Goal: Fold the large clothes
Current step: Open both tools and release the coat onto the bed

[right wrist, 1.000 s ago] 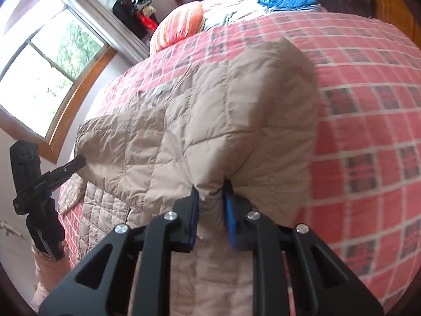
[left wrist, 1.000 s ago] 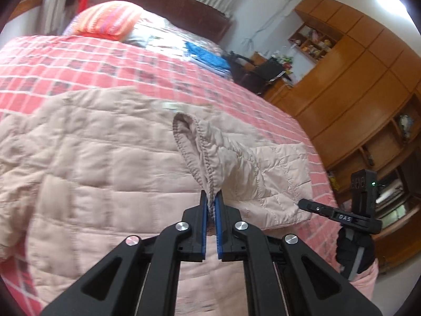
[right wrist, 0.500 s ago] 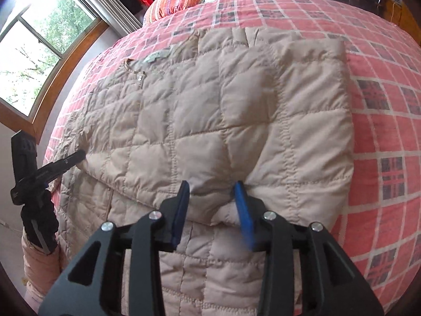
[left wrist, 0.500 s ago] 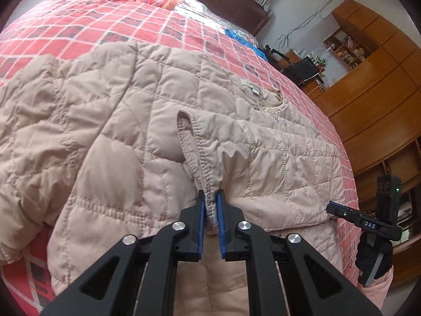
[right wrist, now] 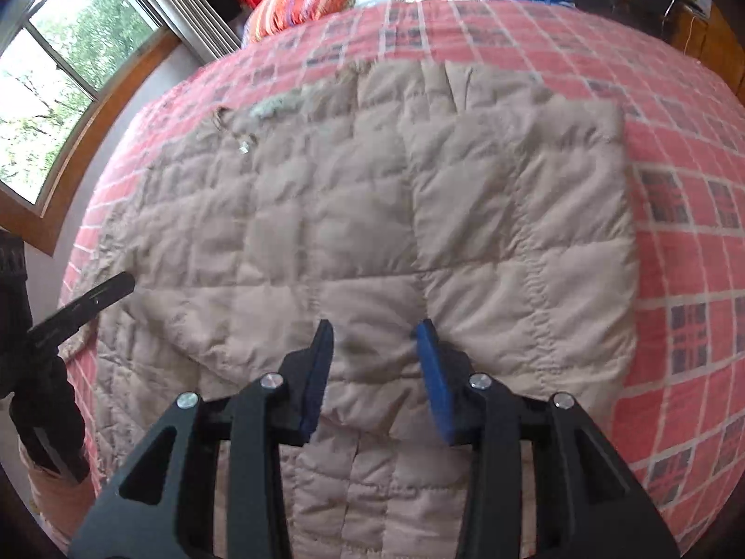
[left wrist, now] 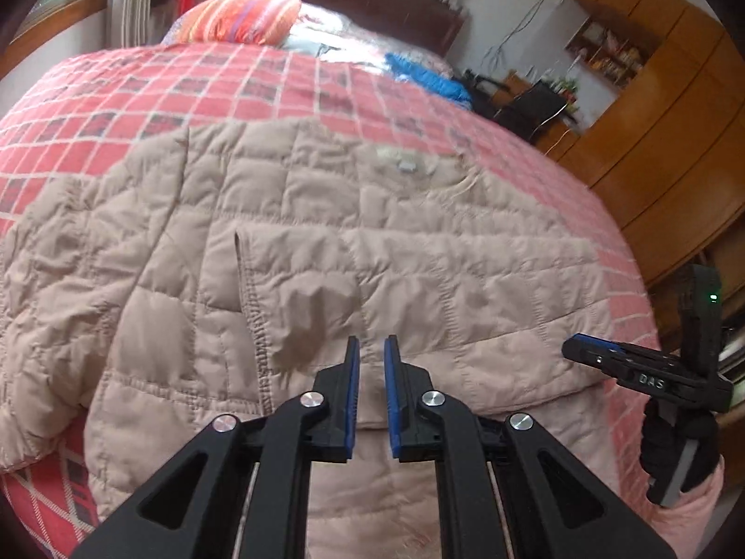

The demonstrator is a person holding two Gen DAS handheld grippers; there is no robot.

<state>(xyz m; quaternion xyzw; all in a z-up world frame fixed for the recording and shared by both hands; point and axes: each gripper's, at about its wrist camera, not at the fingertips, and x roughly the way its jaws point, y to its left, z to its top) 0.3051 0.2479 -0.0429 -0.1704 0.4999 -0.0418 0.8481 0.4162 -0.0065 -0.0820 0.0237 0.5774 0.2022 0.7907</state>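
A beige quilted jacket (left wrist: pixel 298 251) lies flat on the bed, one side folded across its front; the right wrist view shows the same jacket (right wrist: pixel 419 214). My left gripper (left wrist: pixel 371 349) hovers just above the folded part's near edge, open by a narrow gap with nothing in it. My right gripper (right wrist: pixel 375 333) stands wide open over the near edge of the folded panel, holding nothing. The right gripper (left wrist: pixel 600 356) also appears at the right of the left wrist view, and the left gripper (right wrist: pixel 88 300) at the left of the right wrist view.
The jacket rests on a red checked bedspread (left wrist: pixel 153 88) (right wrist: pixel 689 233). A striped orange pillow (left wrist: pixel 242 16) and a blue cloth (left wrist: pixel 428 77) lie at the bed's head. Wooden cabinets (left wrist: pixel 652 130) stand to the right, a window (right wrist: pixel 42 88) to the left.
Both grippers carried the jacket's side over and laid it flat. The right gripper let go first, then the left one opened; both have pulled back slightly from the cloth.
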